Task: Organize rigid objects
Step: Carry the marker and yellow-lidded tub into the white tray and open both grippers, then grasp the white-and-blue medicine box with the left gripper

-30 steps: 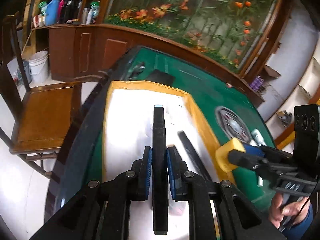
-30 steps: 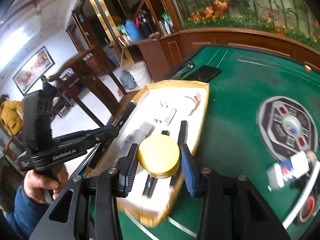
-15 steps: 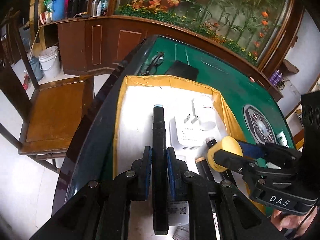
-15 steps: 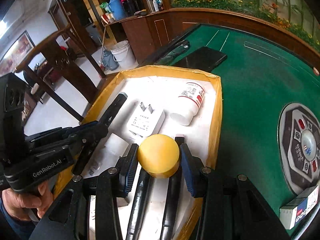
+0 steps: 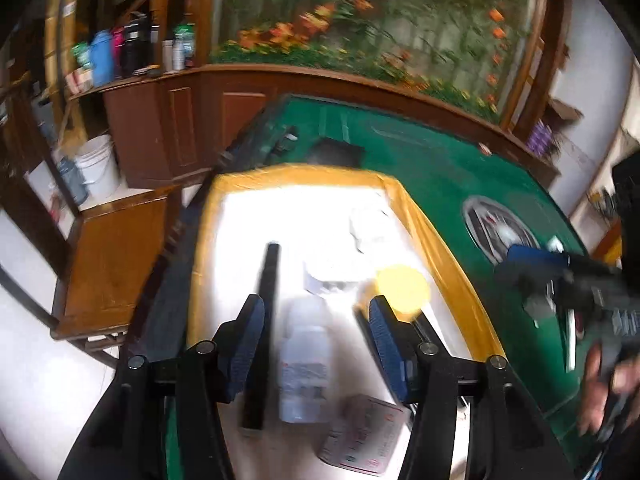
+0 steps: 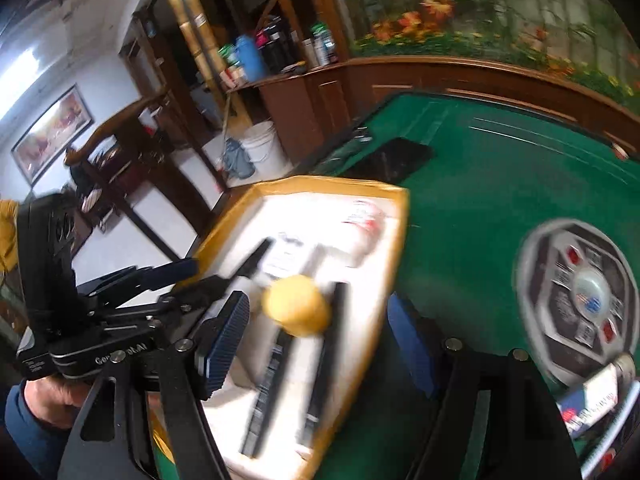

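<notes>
**A:** Left wrist view showed the left tool spreading, its pads clear of the pen, which lay in the tray just inside the left pad.

**B:** And the right tool?

**A:** Spreading too, with the puck loose between the jaws, atop two pens in the tray (blur hid whether it had settled).

**B:** Doing it well?

**A:** I judged: finish spreading before lifting, draw each tool straight back, and keep the pads off the bottle.
</notes>
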The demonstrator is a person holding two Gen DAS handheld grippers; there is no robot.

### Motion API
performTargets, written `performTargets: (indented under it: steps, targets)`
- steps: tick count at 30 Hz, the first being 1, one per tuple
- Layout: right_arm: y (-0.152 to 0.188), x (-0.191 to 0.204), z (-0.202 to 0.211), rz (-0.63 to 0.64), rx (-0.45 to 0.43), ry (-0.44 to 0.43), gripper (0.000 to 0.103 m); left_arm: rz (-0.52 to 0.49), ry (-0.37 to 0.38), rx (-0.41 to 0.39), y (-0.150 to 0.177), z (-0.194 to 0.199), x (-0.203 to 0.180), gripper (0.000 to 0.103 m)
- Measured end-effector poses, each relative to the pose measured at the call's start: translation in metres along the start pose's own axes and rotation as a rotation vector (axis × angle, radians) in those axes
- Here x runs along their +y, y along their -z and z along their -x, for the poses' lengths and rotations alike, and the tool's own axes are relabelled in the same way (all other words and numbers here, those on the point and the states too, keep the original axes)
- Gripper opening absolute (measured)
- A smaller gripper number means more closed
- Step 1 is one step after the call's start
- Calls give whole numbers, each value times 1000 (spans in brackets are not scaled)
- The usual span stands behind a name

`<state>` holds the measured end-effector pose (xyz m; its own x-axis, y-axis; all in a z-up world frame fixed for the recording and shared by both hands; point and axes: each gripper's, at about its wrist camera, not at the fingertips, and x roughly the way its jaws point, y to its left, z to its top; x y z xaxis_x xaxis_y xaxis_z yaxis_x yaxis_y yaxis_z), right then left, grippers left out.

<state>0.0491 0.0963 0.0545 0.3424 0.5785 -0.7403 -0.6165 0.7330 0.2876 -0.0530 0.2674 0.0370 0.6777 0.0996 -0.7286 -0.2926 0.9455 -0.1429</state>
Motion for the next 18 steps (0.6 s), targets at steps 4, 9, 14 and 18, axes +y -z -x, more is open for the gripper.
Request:
performTargets:
  steps: [4,9,14,18]
  targets:
    - [4,-56,9,-29,52,134,71,-121,-35,77,7,-10,-18,58]
    - [8,-113,14,-41,115,244,71,-180,-41,116,16,-4,-26,58]
    - [27,-129,21,-48,168,188,71,-166,0,146,30,9,-26,58]
    - [56,-114,45,-29,169,94,71,-180,6,77,33,33,-35,58]
